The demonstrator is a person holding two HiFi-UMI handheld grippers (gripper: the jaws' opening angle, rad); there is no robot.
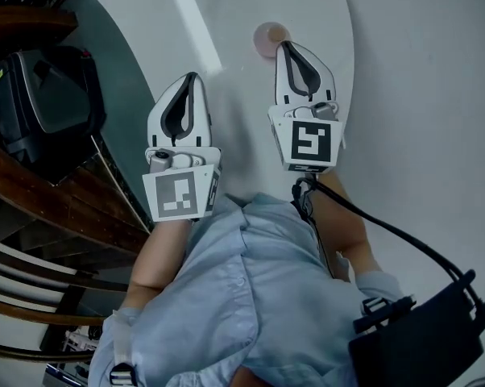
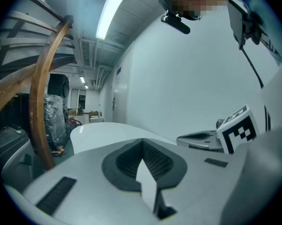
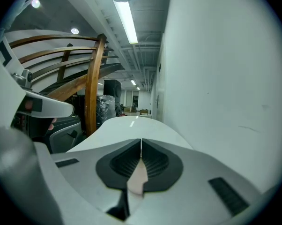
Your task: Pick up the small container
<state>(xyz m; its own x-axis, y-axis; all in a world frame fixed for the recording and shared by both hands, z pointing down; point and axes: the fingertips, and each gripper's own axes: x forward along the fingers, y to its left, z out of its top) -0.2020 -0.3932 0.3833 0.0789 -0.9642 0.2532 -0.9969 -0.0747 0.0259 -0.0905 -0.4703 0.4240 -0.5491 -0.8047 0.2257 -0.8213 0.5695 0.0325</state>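
Your left gripper (image 1: 192, 77) and your right gripper (image 1: 284, 47) both have the jaws pressed together, with nothing between them. The small container (image 1: 270, 37) stands on the white table (image 1: 250, 119), just beyond the right gripper's tip.

The table (image 1: 226, 22) is white, smooth and shiny like a mirror. The left gripper (image 1: 192, 76) and the right gripper (image 1: 284, 46) have white plastic shells that look dull, not shiny. Their pads (image 3: 152, 161) are black rubber with little ridges. The small container (image 1: 268, 34) looks like smooth pale pink plastic. The shirt (image 1: 250, 297) is soft light blue cloth. The curved rails (image 1: 57, 208) are brown polished wood. The wall (image 3: 225, 78) is plain, dull white
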